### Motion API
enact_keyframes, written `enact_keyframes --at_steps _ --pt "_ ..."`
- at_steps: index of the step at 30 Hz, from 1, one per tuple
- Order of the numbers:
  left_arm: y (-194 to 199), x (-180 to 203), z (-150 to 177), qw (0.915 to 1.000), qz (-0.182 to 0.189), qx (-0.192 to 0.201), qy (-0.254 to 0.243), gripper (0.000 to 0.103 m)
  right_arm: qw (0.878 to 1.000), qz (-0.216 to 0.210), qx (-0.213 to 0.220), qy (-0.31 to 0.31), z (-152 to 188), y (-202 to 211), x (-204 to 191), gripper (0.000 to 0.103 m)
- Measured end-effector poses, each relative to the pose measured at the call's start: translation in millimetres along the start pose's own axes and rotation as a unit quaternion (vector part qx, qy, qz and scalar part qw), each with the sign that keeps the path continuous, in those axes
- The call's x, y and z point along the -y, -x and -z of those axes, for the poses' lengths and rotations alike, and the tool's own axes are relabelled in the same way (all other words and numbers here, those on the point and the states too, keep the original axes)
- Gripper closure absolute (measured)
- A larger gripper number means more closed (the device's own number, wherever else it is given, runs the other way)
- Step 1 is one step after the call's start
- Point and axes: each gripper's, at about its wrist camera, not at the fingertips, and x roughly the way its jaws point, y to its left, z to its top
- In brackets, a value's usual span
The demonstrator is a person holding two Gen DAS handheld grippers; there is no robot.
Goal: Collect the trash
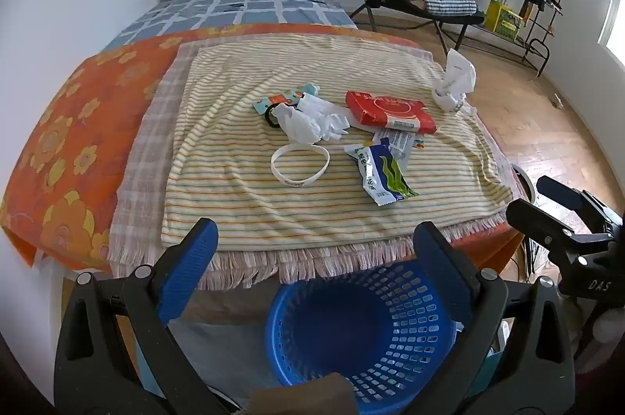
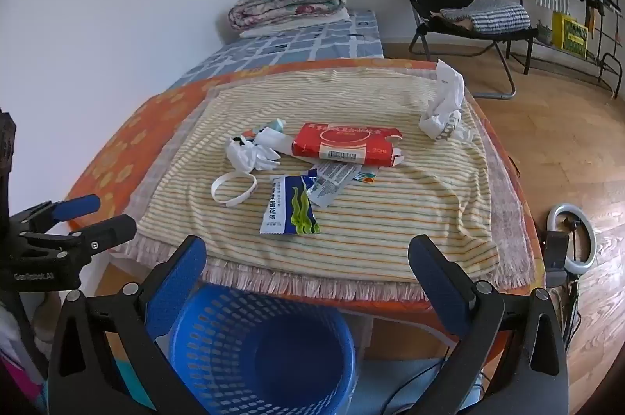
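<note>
You are holding both grippers back at the foot of the bed, above the blue perforated plastic basket (image 1: 363,333). Left gripper (image 1: 316,251): jaws standing wide apart, gripping nothing. Right gripper (image 2: 308,266): jaws likewise spread wide and carrying nothing.

All trash is lying on the yellow striped towel (image 1: 273,204) beyond the basket. Count, as far as visible:
- One red flattened cardboard carton (image 1: 390,111), far side of the towel from the basket. Light and stiff; likely best pinched across a long edge.
- One blue-and-white foil sachet with green print (image 1: 381,173), nearest the basket. Thin and probably slippery; take it at a crimped end.
- One torn printed wrapper (image 2: 332,182), partly under the carton and the sachet.
- Two crumpled white paper wads: one (image 1: 308,120) mid-towel, beside the carton; one (image 1: 453,79) at the towel's far right corner. Soft, compressible, graspable anywhere.
- One white rubbery ring band (image 1: 300,166), between the mid-towel wad and the basket. Floppy; pinch the rim.
- One teal-and-orange patterned wrapper (image 1: 283,98), behind the mid-towel wad, partly hidden.

A dark ring beside that wad cannot be identified.
</note>
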Motion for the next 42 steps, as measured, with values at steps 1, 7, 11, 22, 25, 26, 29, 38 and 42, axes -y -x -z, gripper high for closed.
enact_keyframes --at_steps 1,7,11,22,25,26,29,38,42 --pt "0.2 0.7 -0.2 1.0 -0.001 0.001 -0.002 0.001 1.0 0.0 0.0 0.0 0.1 0.0 0.4 0.0" --pt "-0.9 0.2 -0.7 1.0 -0.001 0.003 0.0 0.001 1.0 0.004 0.0 0.007 0.6 -0.1 0.6 0.0" --pt "2.4 0.1 -3.6 1.0 -0.002 0.005 -0.001 0.001 1.0 0.004 -0.003 0.001 3.5 -6.9 7.0 0.0" --pt "3.1 0.4 -2.1 0.9999 -0.004 0.009 -0.003 0.001 1.0 0.007 0.0 -0.002 0.8 0.3 2.7 0.0" --pt "3.0 0.5 -1.9 1.0 -0.004 0.009 -0.002 0.001 1.0 0.006 -0.003 -0.003 0.3 -0.3 2.6 0.0" --pt "3.0 0.6 -1.7 0.9999 -0.004 0.009 -0.003 0.001 1.0 0.007 -0.003 -0.003 0.5 -0.5 2.5 0.0" --pt "2.9 0.7 -1.4 0.9999 -0.004 0.01 -0.003 0.001 1.0 0.007 -0.004 -0.004 1.1 -1.2 1.9 0.0" --pt "2.8 1.1 -1.2 0.9999 -0.006 0.01 -0.004 0.001 1.0 0.006 -0.01 -0.007 2.4 -5.0 2.8 0.0" --pt "2.8 1.2 -1.0 0.9999 -0.006 0.01 -0.004 0.001 1.0 0.006 -0.01 -0.008 2.7 -5.1 2.9 0.0"
